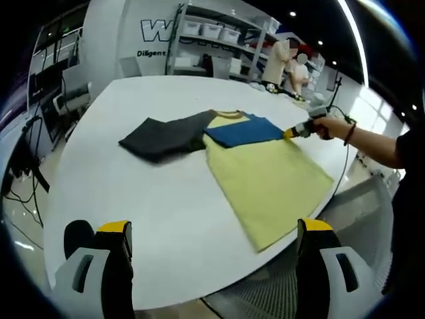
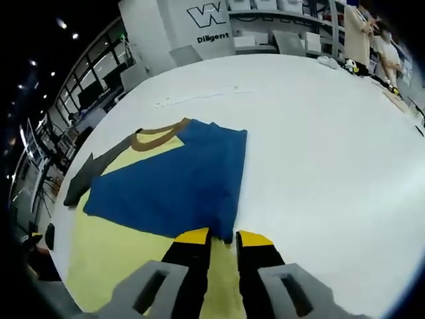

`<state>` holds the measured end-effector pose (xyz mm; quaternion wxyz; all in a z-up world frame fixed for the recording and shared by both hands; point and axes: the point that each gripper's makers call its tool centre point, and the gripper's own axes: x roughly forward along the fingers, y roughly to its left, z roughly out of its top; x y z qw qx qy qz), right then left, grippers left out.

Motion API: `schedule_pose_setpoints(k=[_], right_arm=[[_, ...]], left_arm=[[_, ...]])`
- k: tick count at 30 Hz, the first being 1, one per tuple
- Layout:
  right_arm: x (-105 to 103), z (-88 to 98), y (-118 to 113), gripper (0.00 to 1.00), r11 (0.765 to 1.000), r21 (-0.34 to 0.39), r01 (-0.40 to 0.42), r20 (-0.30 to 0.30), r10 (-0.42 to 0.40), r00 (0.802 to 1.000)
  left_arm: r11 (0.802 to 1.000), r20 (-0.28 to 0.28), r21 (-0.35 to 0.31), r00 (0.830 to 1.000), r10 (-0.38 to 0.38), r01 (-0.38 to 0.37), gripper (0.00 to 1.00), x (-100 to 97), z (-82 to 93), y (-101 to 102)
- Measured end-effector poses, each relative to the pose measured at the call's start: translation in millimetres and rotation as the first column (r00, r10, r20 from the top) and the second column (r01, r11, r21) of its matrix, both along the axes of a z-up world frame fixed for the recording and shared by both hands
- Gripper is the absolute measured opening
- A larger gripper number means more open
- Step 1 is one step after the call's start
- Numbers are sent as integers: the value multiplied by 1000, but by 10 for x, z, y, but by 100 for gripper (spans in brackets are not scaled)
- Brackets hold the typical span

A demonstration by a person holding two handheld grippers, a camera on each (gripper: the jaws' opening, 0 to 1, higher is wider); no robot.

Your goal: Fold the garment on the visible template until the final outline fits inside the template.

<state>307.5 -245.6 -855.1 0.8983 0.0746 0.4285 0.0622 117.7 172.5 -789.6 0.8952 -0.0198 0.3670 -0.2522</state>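
**Blue sleeve folded in, dark sleeve yet to go**

In the left gripper view, the left tongs (image 1: pixel 212 232) hang back at the near edge of the white worktop (image 1: pixel 119 199), jaws spread wide and holding nothing. The garment (image 1: pixel 272 179), a yellow T-shirt with one blue sleeve (image 1: pixel 242 131) and one dark grey sleeve (image 1: pixel 163 136), lies flat on the far right part of the worktop. The blue sleeve is laid across the chest; the grey one sprawls out to the side. The right tongs (image 1: pixel 292 132) reach in from the right, held by a hand (image 1: pixel 329 126), tips at the blue sleeve's edge. I can't make out any template outline from here.

In the right gripper view, the right tongs (image 2: pixel 222 234) have their yellow tips nearly together at the edge of the blue sleeve (image 2: pixel 179 183); it looks like a pinch on the cloth, though the tips hide the contact itself. The brown collar (image 2: pixel 156 136) sits beyond.

The cloth looks light, limp and apt to wrinkle or drag. I'd take the grey sleeve by its cuff or seam edge and lift before carrying it over.
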Motion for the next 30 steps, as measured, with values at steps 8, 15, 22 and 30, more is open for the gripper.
schedule_pose_setpoints(k=[8, 15, 22, 30], right_arm=[[8, 171, 140, 55, 997, 65, -45, 62, 41, 997], [-68, 234, 261, 78, 991, 34, -127, 92, 124, 988], [-206, 277, 264, 87, 989, 14, -150, 110, 148, 983], [-454, 495, 383, 93, 982, 25, -190, 161, 183, 970]], left_arm=[[1000, 0, -3, 1000, 11, -11, 99, 48, 5, -2], [1000, -1, -6, 1000, 6, -6, 99, 70, 4, -37], [1000, 5, -11, 1000, 24, -24, 99, 108, 6, -22], [999, 19, -9, 998, 53, -53, 99, 206, 30, 34]])
